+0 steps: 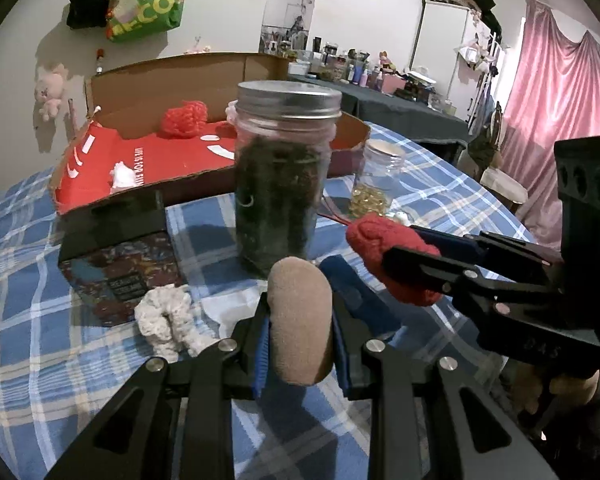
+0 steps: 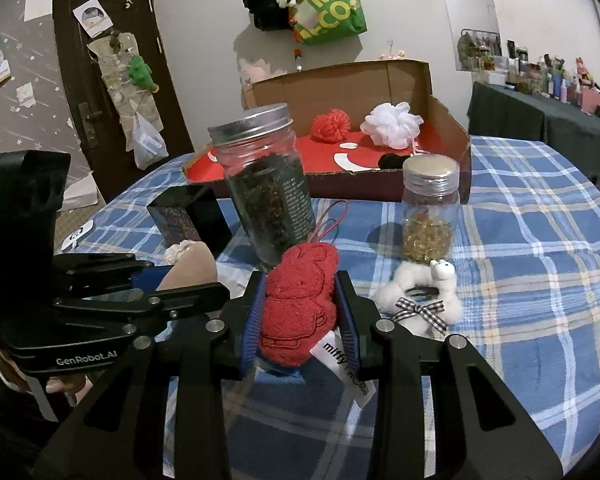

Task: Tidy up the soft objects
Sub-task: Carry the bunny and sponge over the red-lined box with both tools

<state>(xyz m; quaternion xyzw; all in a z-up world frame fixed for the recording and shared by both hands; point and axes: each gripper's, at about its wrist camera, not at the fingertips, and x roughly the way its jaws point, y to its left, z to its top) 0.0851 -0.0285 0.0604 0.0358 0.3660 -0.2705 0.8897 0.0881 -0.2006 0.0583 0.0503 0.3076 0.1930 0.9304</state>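
Observation:
My left gripper is shut on a tan soft pad, held above the checked tablecloth; it also shows at the left of the right wrist view. My right gripper is shut on a red Miffy plush with a white tag; it shows at the right of the left wrist view. A cardboard box with a red floor holds a red yarn ball, a white mesh puff and a dark item. A white knitted piece and a white fluffy toy with a checked bow lie on the table.
A tall lidded jar of dark leaves stands just ahead of both grippers. A small jar with gold bits stands to its right. A dark patterned box lies at the left. A red cord trails behind the plush.

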